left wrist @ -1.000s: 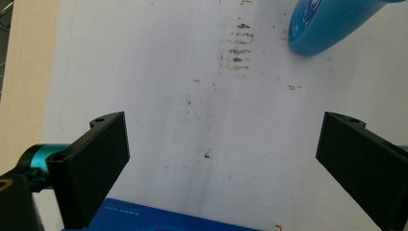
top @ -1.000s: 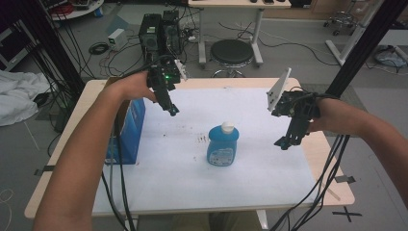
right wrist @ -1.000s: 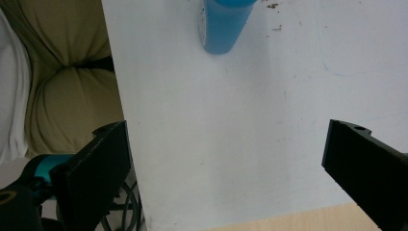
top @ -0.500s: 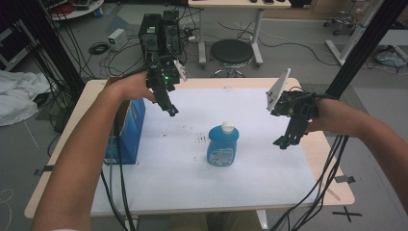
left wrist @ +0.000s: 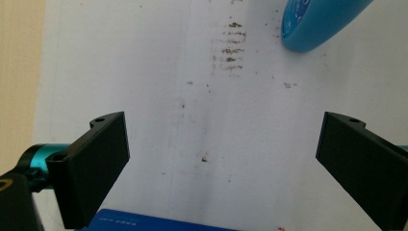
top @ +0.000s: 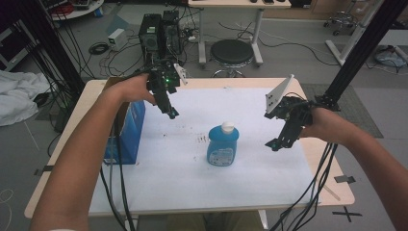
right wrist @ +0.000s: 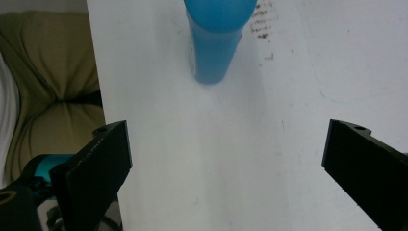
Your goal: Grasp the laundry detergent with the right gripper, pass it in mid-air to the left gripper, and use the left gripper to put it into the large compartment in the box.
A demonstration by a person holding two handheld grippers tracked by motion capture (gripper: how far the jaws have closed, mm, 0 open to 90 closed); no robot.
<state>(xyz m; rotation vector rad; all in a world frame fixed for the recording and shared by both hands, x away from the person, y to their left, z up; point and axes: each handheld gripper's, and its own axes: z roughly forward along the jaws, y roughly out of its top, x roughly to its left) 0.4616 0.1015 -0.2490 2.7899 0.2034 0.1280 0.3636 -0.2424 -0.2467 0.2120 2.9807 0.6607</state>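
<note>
In the high view, a blue bottle (top: 223, 146) with a white cap stood upright mid-worktop (top: 250, 178), well apart from the left gripper (top: 172, 114) hovering near a blue box (top: 129, 132) and the right gripper (top: 274, 144) on its other side. The left gripper view showed its jaws spread wide with the bottle's base (left wrist: 317, 21) beyond them. The right gripper view likewise had its jaws wide apart, the bottle (right wrist: 215, 41) ahead.

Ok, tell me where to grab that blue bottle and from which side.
Take the blue bottle by its wide flat body, below the white cap, with the right tongs. It stands upright on the white mat, so probably come in level from its right, where those open tongs already hang beside it, apart from it, jaws closing across its narrower depth.
</note>
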